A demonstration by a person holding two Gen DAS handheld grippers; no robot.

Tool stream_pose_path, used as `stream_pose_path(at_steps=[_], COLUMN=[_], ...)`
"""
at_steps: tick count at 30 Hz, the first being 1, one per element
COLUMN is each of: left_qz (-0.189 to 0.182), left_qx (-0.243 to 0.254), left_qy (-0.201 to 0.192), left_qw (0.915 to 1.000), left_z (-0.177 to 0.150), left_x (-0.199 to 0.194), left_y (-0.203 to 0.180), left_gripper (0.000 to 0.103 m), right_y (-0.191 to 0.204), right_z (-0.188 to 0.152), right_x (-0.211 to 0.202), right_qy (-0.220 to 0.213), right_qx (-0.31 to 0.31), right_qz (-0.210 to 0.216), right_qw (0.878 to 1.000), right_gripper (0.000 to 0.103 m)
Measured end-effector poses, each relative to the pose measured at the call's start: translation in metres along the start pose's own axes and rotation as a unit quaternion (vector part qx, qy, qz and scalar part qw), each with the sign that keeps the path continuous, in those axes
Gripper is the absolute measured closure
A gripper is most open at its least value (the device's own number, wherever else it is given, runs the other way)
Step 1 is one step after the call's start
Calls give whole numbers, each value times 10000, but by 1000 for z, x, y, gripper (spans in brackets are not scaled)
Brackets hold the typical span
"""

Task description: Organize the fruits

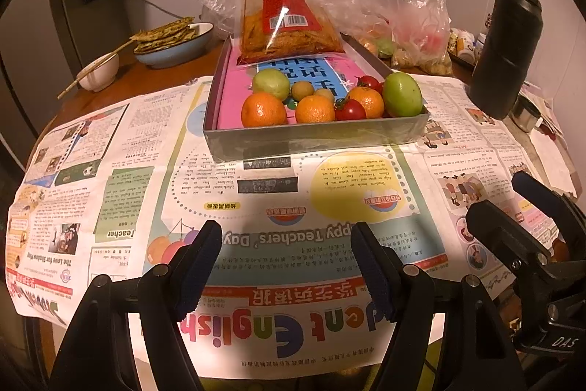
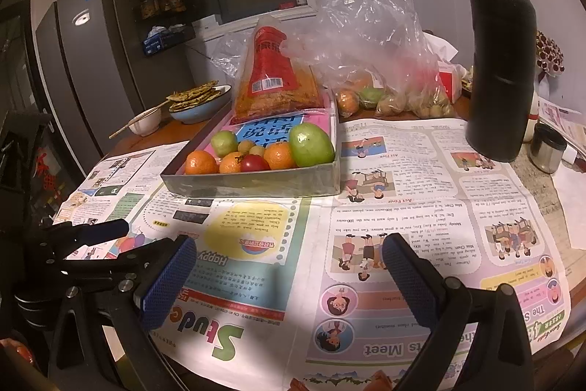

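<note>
Both the left tool (image 1: 285,266) and right tool (image 2: 289,275) hang released and empty above the newspaper-covered worktop (image 1: 329,281). The fruits (image 1: 315,109) crowd the grey tray's (image 1: 315,138) near end. Best approach one edge fruit squarely, closing gently around its middle.

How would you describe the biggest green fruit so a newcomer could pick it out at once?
Start at the shallow grey box standing on the newspaper in the middle of the table. Fruit is crowded at its near end, and the big green fruit sits in the near right corner beside an orange. It is larger than every neighbour, glossy and oval, unlike the smaller, paler green one further left.
</note>
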State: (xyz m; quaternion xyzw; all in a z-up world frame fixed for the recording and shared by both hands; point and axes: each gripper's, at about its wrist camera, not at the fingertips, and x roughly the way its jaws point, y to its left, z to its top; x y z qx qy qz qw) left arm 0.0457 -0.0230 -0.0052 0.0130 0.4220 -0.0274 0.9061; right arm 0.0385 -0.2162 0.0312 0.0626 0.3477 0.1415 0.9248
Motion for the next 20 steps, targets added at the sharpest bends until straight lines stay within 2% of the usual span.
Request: stream_pose_path(at_steps=[6, 9, 12, 17, 20], left_qz=[-23, -137, -92, -59, 204], left_qx=[-26, 0, -73, -488, -784], left_qy=[21, -49, -187, -113, -126], left_qw=[10000, 9999, 9998, 9987, 9966], left_z=[0, 2, 8, 25, 44], left_x=[1, -1, -2, 8, 16], left_y=[3, 6, 15, 53, 92], left_gripper=[28, 29, 29, 28, 28], right_y=[-3, -6, -14, -37, -59], right_z=[1, 1, 4, 19, 40], right_x=[2, 1, 0, -1, 9], right_qy=[16, 3, -27, -145, 51], right_qx=[41, 56, 141, 307, 265], right_qz=[-30, -64, -124, -409, -721], right_qw=[10000, 10000, 9998, 9986, 9970], right_gripper=[1, 1, 1, 1, 1])
